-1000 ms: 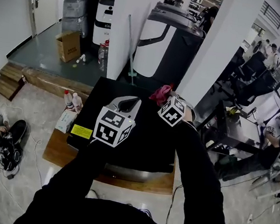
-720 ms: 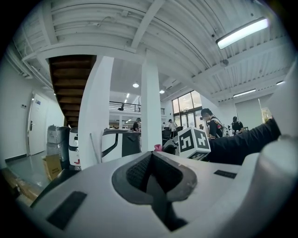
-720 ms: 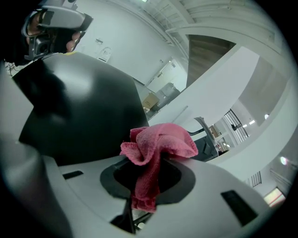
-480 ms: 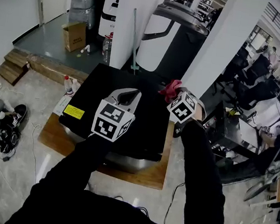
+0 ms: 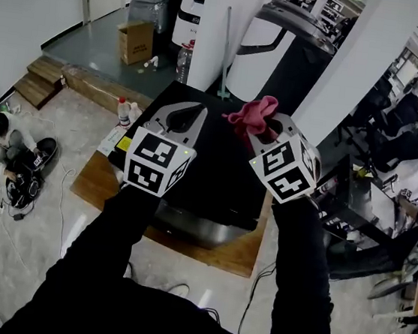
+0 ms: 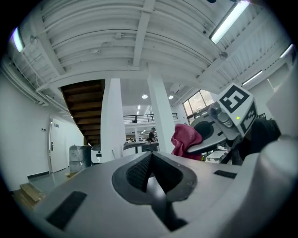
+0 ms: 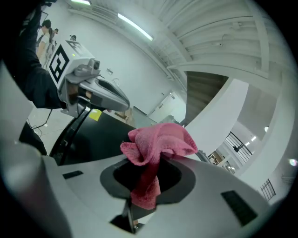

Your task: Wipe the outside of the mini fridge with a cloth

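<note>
Both claws are being shown nearer the head camera than a second ago, held over the black top of the mini fridge (image 5: pixel 215 182). In this view the pink cloth (image 5: pixel 252 113) is being gripped by the right claw (image 5: pixel 265 128), while the left claw (image 5: pixel 195 109) is being held beside it.

From the left gripper view, its jaws are being kept together on nothing.

From the right gripper view, the cloth is being pinched between the jaws, bunched above them, seemingly clear of the fridge.

Wiping is judged to be paused; next, the cloth should be lowered flat onto a fridge surface and dragged across.
</note>
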Demonstrator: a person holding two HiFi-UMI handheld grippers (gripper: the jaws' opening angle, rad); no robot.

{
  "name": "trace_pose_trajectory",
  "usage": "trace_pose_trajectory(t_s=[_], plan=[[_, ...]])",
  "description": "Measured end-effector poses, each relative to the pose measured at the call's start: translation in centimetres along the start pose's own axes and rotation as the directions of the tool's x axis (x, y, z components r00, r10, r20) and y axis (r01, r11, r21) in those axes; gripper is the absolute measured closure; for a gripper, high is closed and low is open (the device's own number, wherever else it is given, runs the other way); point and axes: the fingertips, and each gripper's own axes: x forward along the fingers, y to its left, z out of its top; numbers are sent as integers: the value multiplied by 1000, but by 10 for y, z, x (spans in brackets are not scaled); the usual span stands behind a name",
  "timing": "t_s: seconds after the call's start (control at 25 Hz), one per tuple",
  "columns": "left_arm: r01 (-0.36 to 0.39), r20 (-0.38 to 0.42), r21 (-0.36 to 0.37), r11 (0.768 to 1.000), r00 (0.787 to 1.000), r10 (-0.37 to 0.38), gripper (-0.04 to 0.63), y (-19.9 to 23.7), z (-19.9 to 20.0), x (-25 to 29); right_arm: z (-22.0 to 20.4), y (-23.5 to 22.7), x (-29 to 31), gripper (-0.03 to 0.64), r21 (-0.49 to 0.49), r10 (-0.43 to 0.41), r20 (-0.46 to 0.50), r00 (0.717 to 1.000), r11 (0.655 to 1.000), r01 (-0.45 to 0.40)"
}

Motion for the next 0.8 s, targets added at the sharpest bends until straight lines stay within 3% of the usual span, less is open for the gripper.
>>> trace_pose_trajectory(t_s=[0.24,0.44,0.8], plan=[[-13,15,-41,999,1000,13,589,55,0,-35,81,41,3,532,-9,28,66,997,1000,-28],[-14,1,-96,995,1000,14,589,116,-21,-66,136,86,38,532,9,74,63,995,997,-75],[20,-65,-121,992,997,-28,589,187,-74,-103,176,178,127,528,76,189,-14,982,979,-188]])
